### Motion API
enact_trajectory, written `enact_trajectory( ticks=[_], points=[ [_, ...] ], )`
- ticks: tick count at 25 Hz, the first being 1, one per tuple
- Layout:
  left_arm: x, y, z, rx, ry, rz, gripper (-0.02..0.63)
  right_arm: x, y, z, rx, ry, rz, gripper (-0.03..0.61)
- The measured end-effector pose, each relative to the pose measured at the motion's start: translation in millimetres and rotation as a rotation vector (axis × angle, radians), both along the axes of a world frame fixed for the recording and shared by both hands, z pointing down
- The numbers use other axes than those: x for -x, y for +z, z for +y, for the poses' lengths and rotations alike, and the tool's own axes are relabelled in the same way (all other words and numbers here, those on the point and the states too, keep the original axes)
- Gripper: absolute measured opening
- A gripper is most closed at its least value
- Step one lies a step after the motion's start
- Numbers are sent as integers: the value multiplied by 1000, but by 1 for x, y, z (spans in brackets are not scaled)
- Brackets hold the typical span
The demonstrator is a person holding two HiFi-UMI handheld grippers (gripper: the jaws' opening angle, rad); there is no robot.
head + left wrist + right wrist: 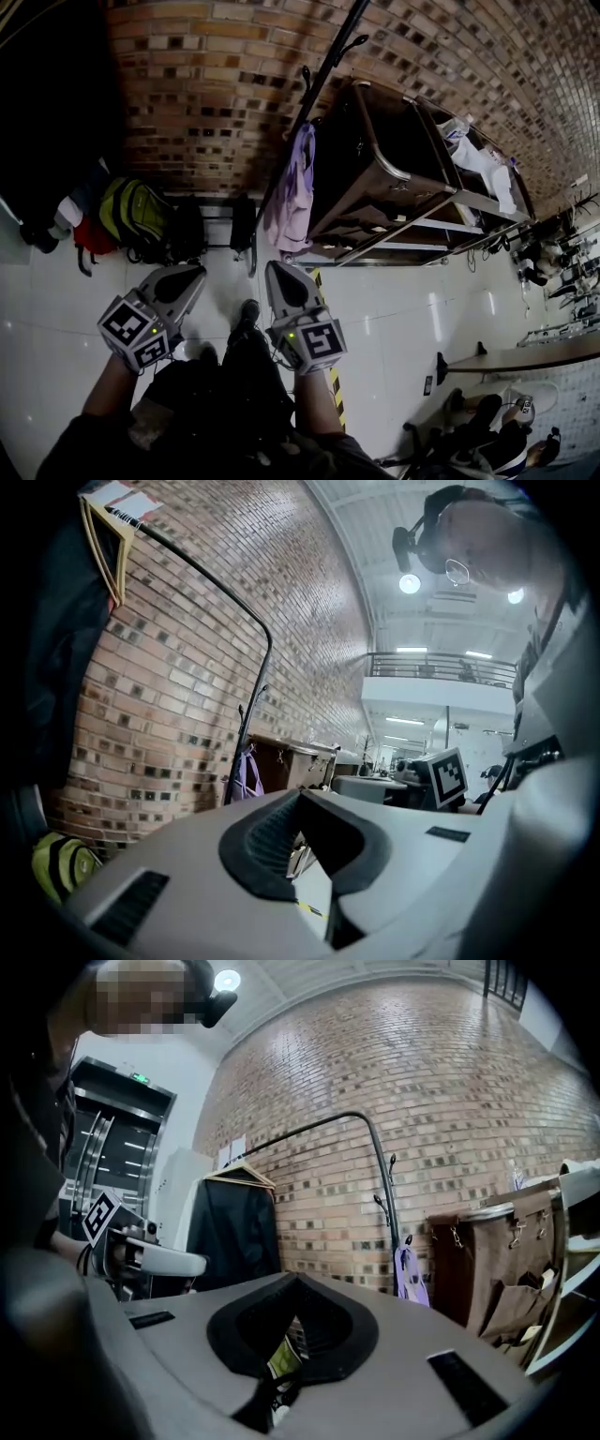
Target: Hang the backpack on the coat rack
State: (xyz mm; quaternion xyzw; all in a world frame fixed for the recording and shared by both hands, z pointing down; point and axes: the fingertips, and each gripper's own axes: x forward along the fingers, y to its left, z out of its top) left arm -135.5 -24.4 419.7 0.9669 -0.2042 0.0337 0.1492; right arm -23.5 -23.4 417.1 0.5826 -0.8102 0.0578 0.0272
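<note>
The green and yellow backpack (pixel 134 214) (pixel 58 866) sits on the white floor against the brick wall, at the left in the head view. The coat rack (pixel 323 75) (pixel 241 747) (pixel 385 1204) is a black pole with hooks, and a purple cloth (pixel 292 192) (pixel 408 1274) hangs on it. Both grippers are held side by side in front of the person, well short of the wall. My left gripper (pixel 192 275) (pixel 300 796) is shut and empty. So is my right gripper (pixel 274 274) (pixel 296 1280).
Dark coats (pixel 47 112) hang on a rail at the left above the backpack, with a red bag (pixel 92 234) and black bags (pixel 187 230) beside it. A brown canvas cart (pixel 394 178) stands right of the pole. Yellow-black tape (pixel 333 380) runs across the floor.
</note>
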Motion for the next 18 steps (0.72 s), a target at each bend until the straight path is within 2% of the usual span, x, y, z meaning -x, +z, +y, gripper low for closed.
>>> enact_trajectory(
  ticks=[4, 8, 13, 18],
  points=[
    [-3, -4, 7, 0, 1, 22, 25, -11, 1, 10, -2, 28, 9, 2],
    [-9, -4, 7, 6, -8, 21, 25, -21, -1, 12, 9, 42, 11, 2],
    [-23, -14, 4, -8, -11, 21, 25, -34, -3, 11, 20, 40, 72, 2],
    [-28, -19, 0, -28, -42, 11, 25, -46, -6, 17, 33, 43, 71, 2]
  ],
)
